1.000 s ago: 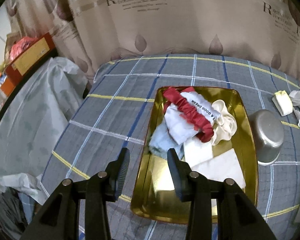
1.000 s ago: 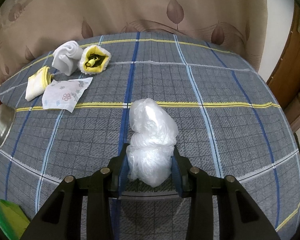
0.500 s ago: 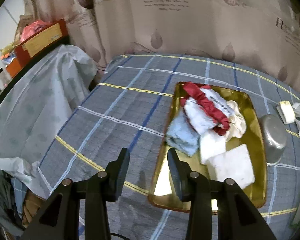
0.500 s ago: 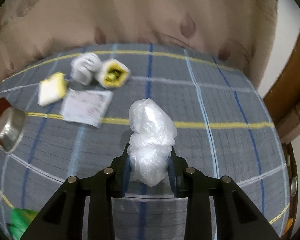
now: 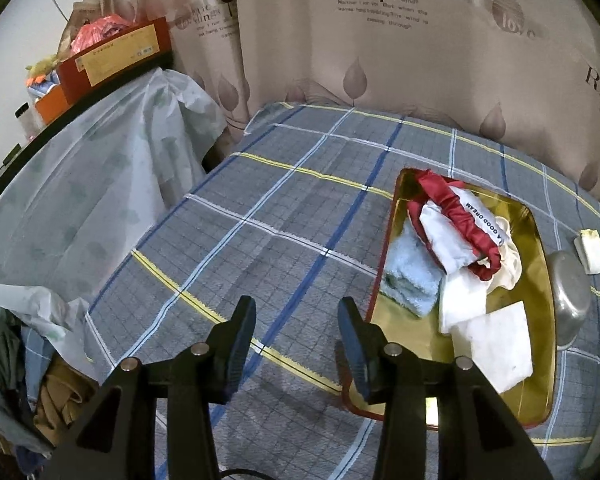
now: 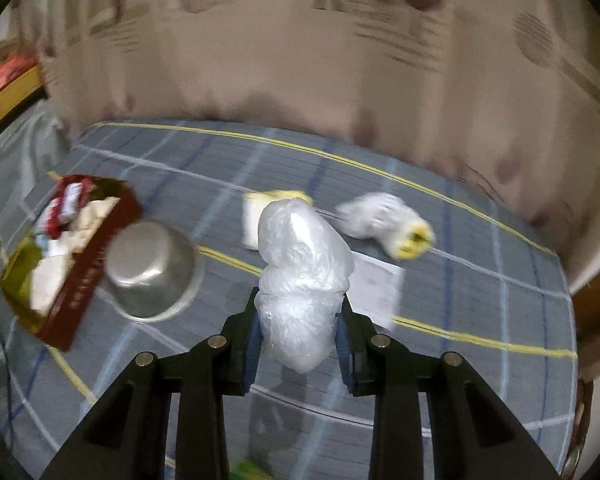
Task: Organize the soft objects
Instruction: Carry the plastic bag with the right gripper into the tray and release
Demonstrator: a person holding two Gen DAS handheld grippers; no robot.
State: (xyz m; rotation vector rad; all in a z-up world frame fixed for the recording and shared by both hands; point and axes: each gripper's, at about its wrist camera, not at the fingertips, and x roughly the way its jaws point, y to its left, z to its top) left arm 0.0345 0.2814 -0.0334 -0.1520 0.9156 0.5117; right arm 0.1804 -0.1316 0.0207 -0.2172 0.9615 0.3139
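left wrist view: the left gripper (image 5: 296,322) hangs over the plaid tablecloth (image 5: 284,216), its jaws wide apart with nothing between them, blue-padded fingers (image 5: 242,332) on matte black arms. the cloth is a woven grey check with blue, white and yellow lines. just right of the gripper sits a shiny gold tray (image 5: 540,320) with a red rim, rectangular with rounded corners; its near edge is partly covered by the right finger. in it lie a fluffy pale blue towel (image 5: 410,280), a ruched red fabric band (image 5: 466,216) with a white printed strip, a cream scrunchie (image 5: 508,264), and flat white folded cloths (image 5: 496,340). beside the tray's right side is an upturned dull steel bowl (image 5: 570,288), and past it a yellow-trimmed cloth (image 5: 590,246), cut off near the frame edge. a beige leaf-print curtain (image 5: 380,60) hangs behind.

right wrist view: motion-blurred all over. the right gripper (image 6: 298,344) is closed on a crinkled clear plastic bag bundle (image 6: 300,264), a lumpy upright wad pinched at its lower part, held above the table. the bundle hides part of a pale yellow-edged cloth (image 6: 254,220) behind it. to the right lie a white rolled item with a yellow end (image 6: 388,224), possibly socks, and a flat white sheet (image 6: 376,284), half hidden. the steel bowl (image 6: 152,272) and the tray (image 6: 84,276) sit at left, smeared.
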